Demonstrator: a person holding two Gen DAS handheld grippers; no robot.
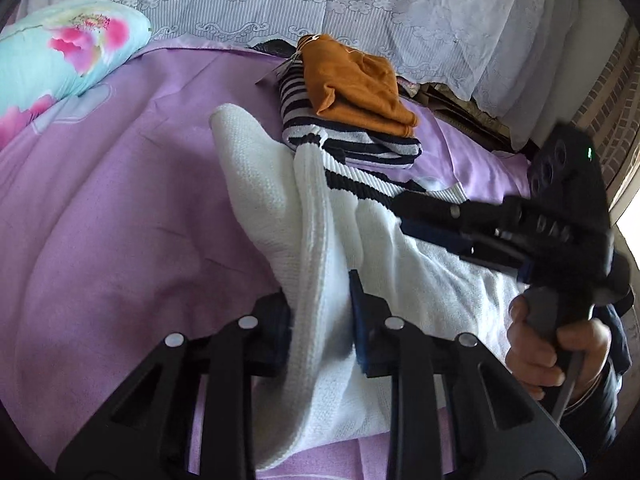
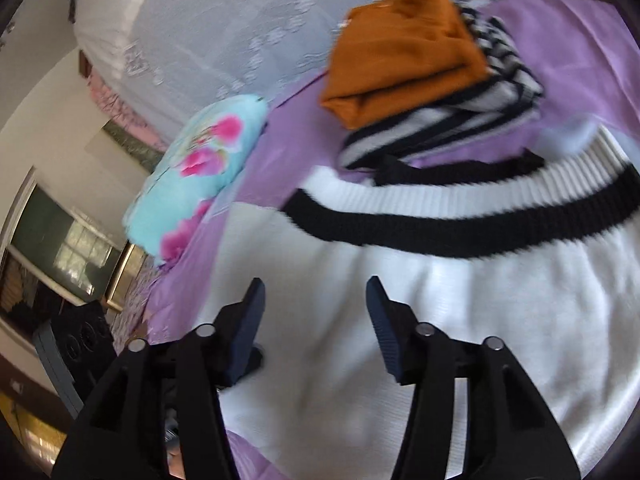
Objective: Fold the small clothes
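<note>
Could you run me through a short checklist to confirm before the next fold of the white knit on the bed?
1. Left gripper has the white sweater: ok, a raised fold sits between its fingers.
2. Right gripper free to take a new grip: ok, jaws open over the knit, nothing between them.
3. Sweater lying flat: not ok, bunched and lifted on the left side.
4. Folded stack out of the way: not ok, the orange garment on the striped one meets the sweater's hem.
5. Pillow clear of the work: ok.
6. Sleeves' position: cannot tell.

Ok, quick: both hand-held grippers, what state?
Left hand-held gripper: shut on the white sweater.
Right hand-held gripper: open, empty, above the sweater.
</note>
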